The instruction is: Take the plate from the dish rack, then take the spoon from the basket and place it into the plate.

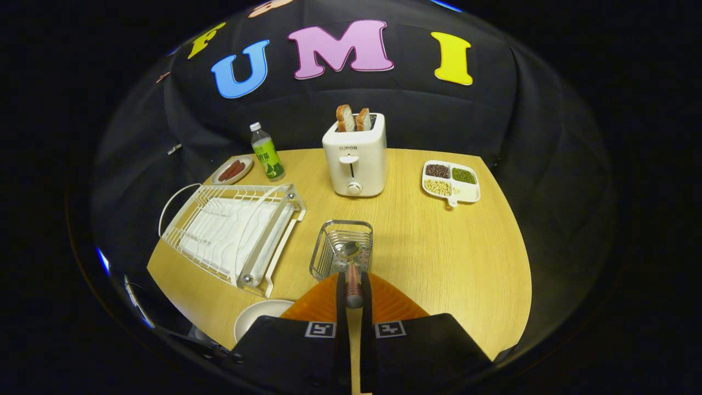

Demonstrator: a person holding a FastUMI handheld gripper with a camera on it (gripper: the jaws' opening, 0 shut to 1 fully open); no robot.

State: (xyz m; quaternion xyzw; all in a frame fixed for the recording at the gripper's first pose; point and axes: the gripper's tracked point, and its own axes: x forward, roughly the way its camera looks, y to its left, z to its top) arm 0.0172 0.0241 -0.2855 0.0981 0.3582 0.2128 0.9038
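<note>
Hand-held gripper (354, 282) low over the near side of the table (439, 258), its two fingers drawn close together and clamped on the handle of the spoon (352, 269); spoon points forward along the fingers, its bowl sitting over the near rim of the wire basket (341, 248), which stands just ahead of the fingertips; whether the bowl touches the wire cannot be told; plate (258, 317) lies flat on the table near its front edge, just left of the fingers and partly hidden behind the gripper body, apart from the basket; white dish rack (233, 230) stands to the left of the basket, on a white drip tray, its slots holding nothing visible; beyond the basket, near the middle of the table, a white toaster (355, 159) upright with two bread slices (352, 118) standing in its slots; left of the toaster a bottle (267, 151) with a green label, upright, and beside it a small oval dish (232, 169) carrying reddish pieces, just behind the rack; right of the toaster, well apart from the basket, a white divided dish (451, 182) with dark, green and pale beans in separate compartments and one compartment bare.
</note>
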